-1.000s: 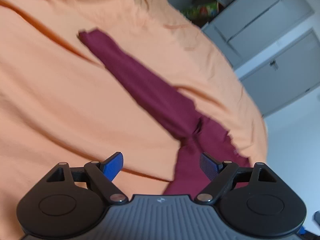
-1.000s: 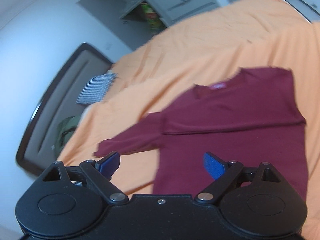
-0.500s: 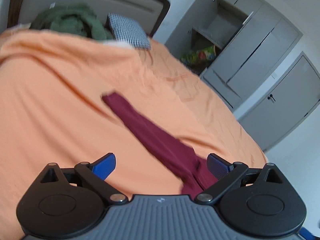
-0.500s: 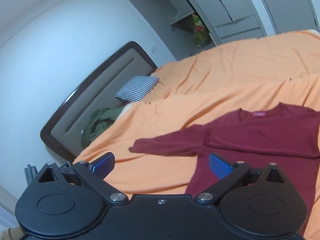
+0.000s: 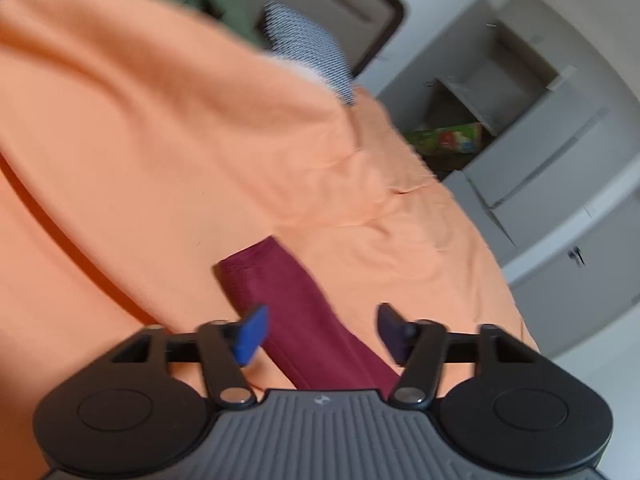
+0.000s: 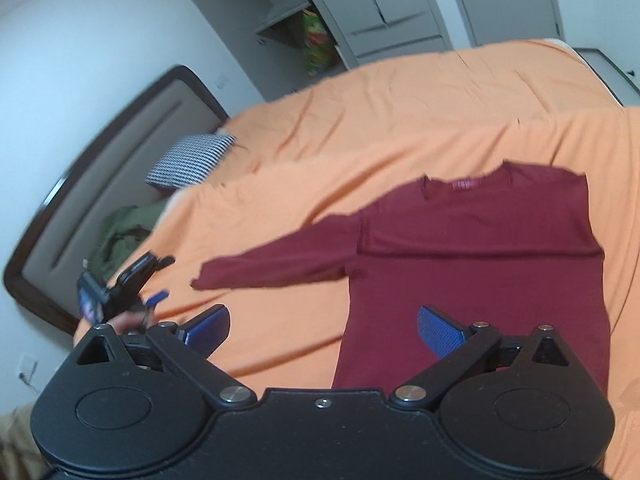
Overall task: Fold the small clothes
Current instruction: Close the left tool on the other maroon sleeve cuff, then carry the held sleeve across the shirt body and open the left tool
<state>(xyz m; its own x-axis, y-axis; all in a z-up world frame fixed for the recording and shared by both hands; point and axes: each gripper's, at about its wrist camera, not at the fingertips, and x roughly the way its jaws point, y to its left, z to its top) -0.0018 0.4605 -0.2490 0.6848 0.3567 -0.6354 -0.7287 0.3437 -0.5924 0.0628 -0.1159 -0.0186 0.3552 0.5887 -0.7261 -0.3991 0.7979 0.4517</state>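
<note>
A maroon long-sleeved sweater [image 6: 480, 248] lies flat on the orange bedspread [image 6: 400, 112], neck away from me, with one sleeve [image 6: 280, 264] stretched out to the left. In the left wrist view the cuff end of that sleeve [image 5: 288, 300] lies in line between the fingers of my left gripper [image 5: 322, 320]. Its jaws are closing and the pads do not press the cloth. The right wrist view shows the left gripper [image 6: 154, 280] just left of the cuff. My right gripper [image 6: 322, 320] hovers wide open over the sweater's lower left edge, holding nothing.
A checked pillow [image 6: 188, 160] and a green garment [image 6: 120, 236] lie by the dark-framed headboard [image 6: 100, 184]. Grey wardrobes [image 6: 380, 0] stand beyond the bed, one open with a colourful bag [image 6: 316, 40] inside. The bedspread [image 5: 160, 140] has soft folds.
My left gripper has travelled along the sleeve to its cuff, sunk lower, and its jaws have narrowed. The right gripper has shifted and still hangs open over the sweater.
</note>
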